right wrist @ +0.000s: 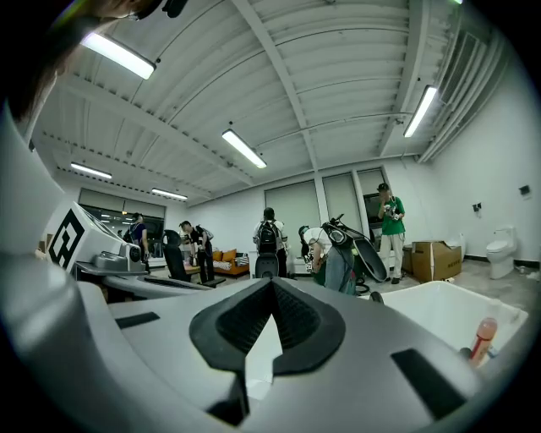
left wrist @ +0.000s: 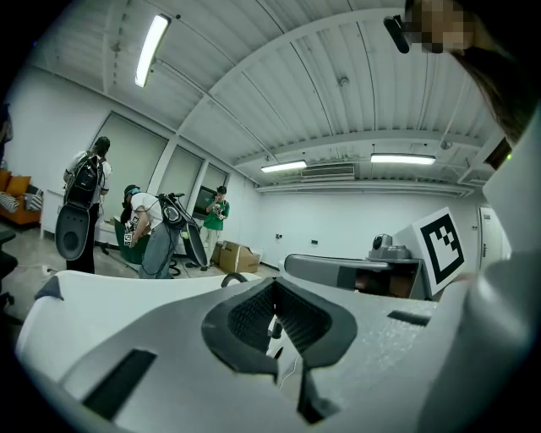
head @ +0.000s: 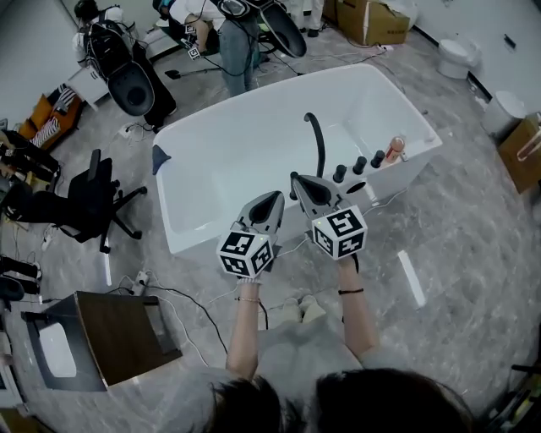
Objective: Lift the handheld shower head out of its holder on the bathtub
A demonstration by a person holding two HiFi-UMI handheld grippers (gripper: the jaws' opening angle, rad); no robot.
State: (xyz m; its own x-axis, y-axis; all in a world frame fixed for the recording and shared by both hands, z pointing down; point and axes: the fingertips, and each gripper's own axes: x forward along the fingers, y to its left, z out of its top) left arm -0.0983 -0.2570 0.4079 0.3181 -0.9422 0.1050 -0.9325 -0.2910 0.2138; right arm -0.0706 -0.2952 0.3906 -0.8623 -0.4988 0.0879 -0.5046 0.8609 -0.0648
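The white bathtub (head: pixel 203 228) fills the middle of the head view. On its right rim stand a black curved spout (head: pixel 317 139), three black knobs (head: pixel 359 165) and the copper-pink handheld shower head (head: pixel 395 150), upright in its holder. My left gripper (head: pixel 273 198) and right gripper (head: pixel 297 179) hover side by side over the tub's near rim, left of the knobs and apart from the shower head. Both are shut and empty. In the right gripper view the shower head (right wrist: pixel 483 337) shows low at the right, beyond the shut gripper (right wrist: pixel 272 284). In the left gripper view the shut gripper (left wrist: pixel 272 287) points across the tub.
Cables (head: pixel 182 296) trail over the grey floor in front of the tub. A black office chair (head: pixel 93 199) stands to the left and a brown table (head: pixel 118 330) at the lower left. People with gear (head: pixel 237 38) stand behind the tub. Cardboard boxes (head: pixel 372 19) and a toilet (head: pixel 458 55) lie far right.
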